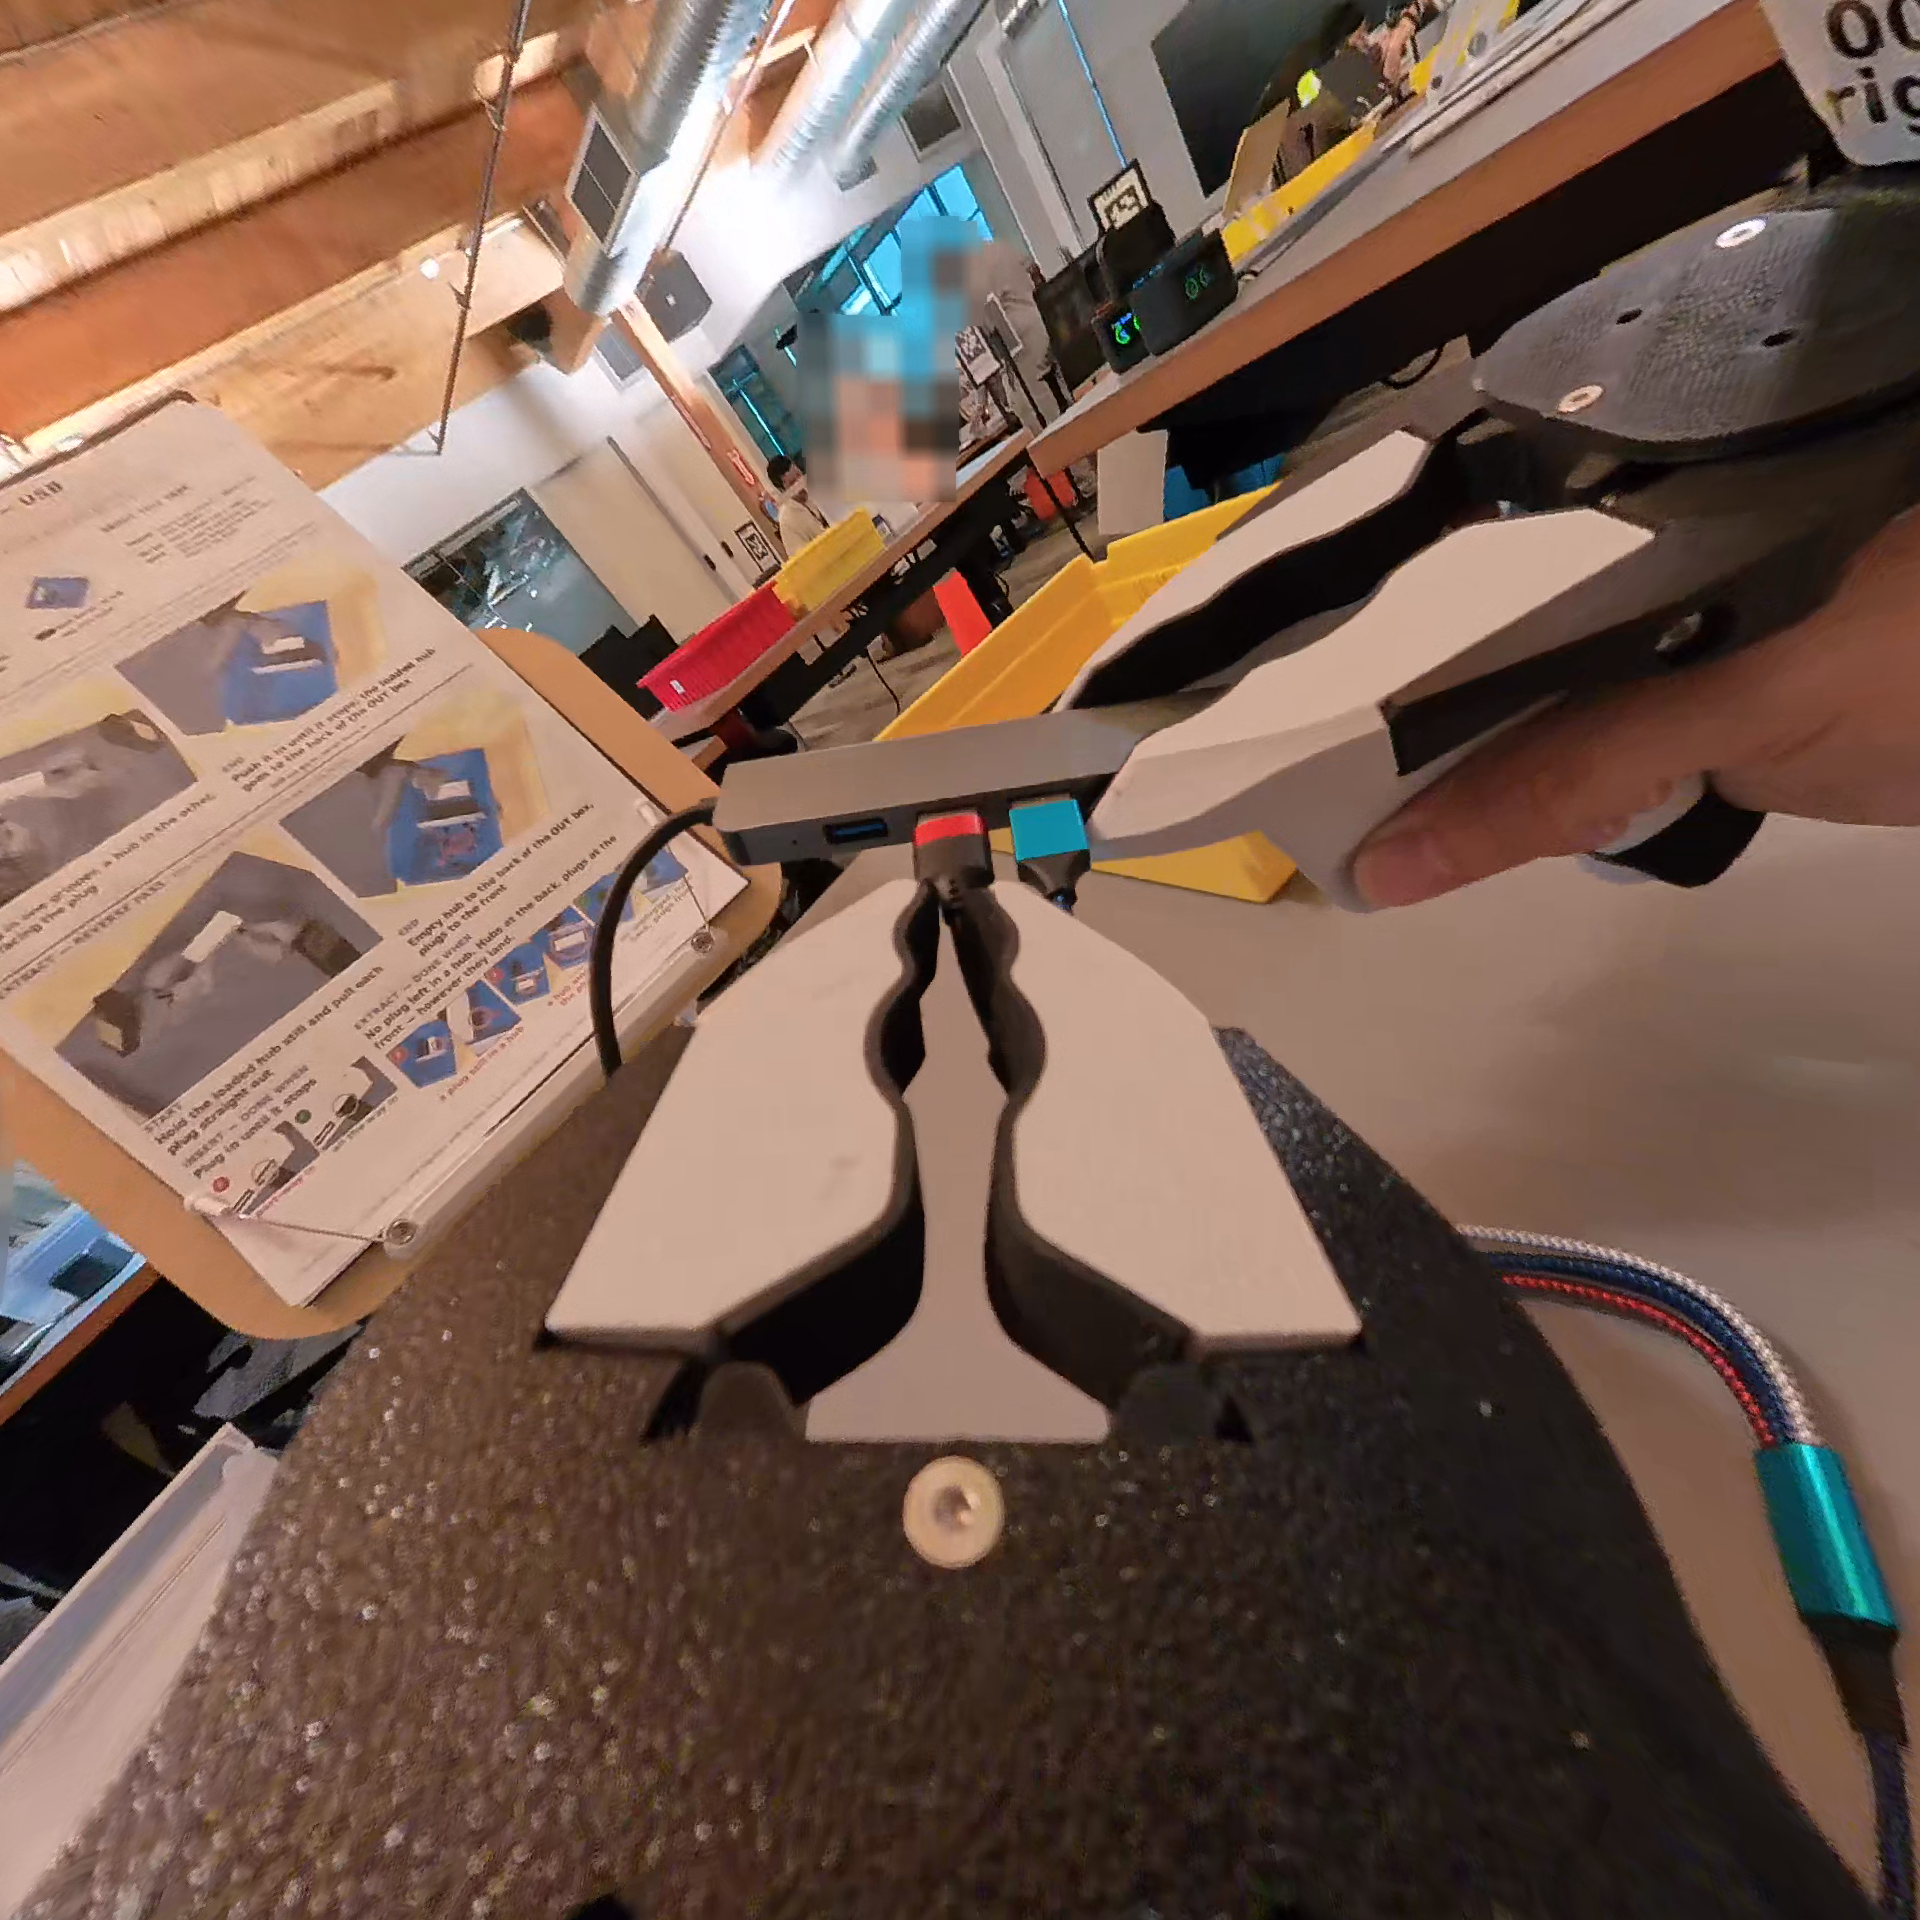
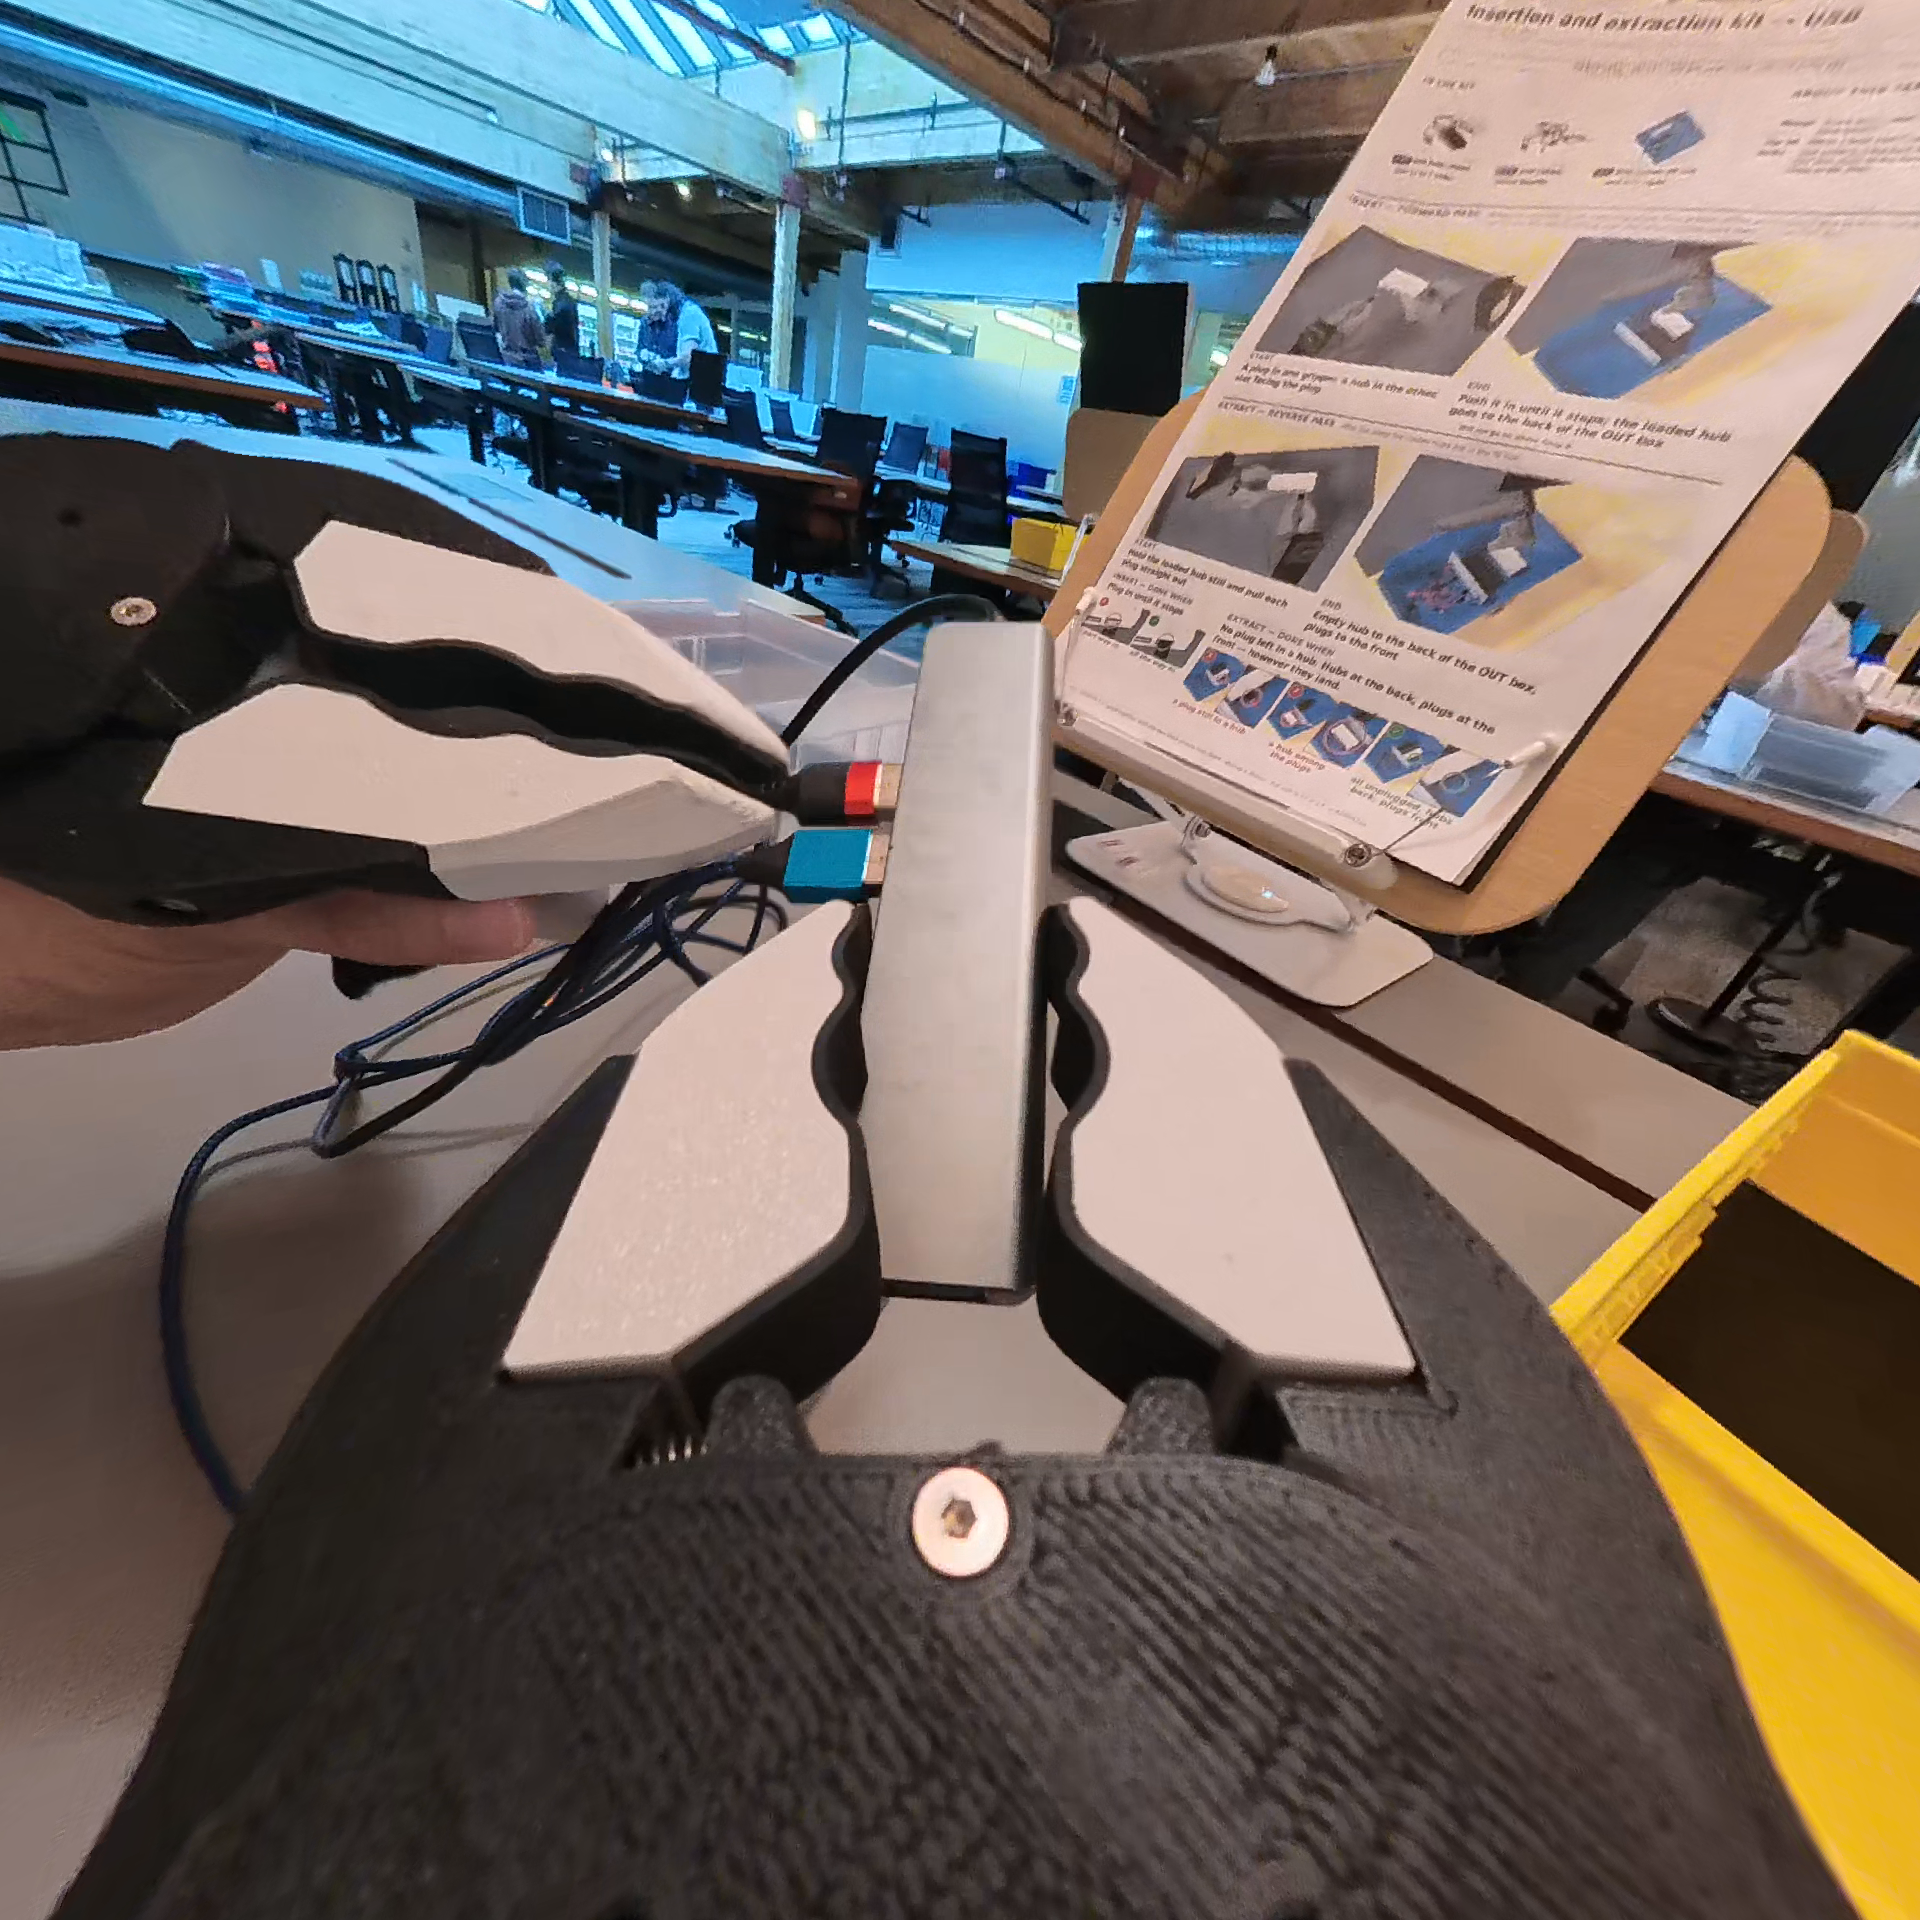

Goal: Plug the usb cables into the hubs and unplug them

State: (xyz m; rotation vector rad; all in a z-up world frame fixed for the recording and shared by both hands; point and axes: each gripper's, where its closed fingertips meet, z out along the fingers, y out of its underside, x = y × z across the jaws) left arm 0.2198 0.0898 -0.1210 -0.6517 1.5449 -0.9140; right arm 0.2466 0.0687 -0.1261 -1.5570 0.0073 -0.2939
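Above bench: hub [image 2: 961, 935], clamped in right tongs [image 2: 956, 1049].
Left tongs [image 1: 951, 914]: pinching red plug [image 1: 948, 831], seated beside blue plug [image 1: 1049, 829].
Risk: angled pull could jam the connector.

We find open table [image 2: 208, 1195] surface toward its left edge, crossed only by loose cables [image 2: 499, 1029]. A yellow bin [image 2: 1766, 1558] blocks the right edge. A document stand [image 2: 1455, 582] blocks the far edge behind the hub [image 2: 966, 935]. The hub's outermost port [image 1: 857, 831] stands free beside the red plug [image 1: 948, 831].
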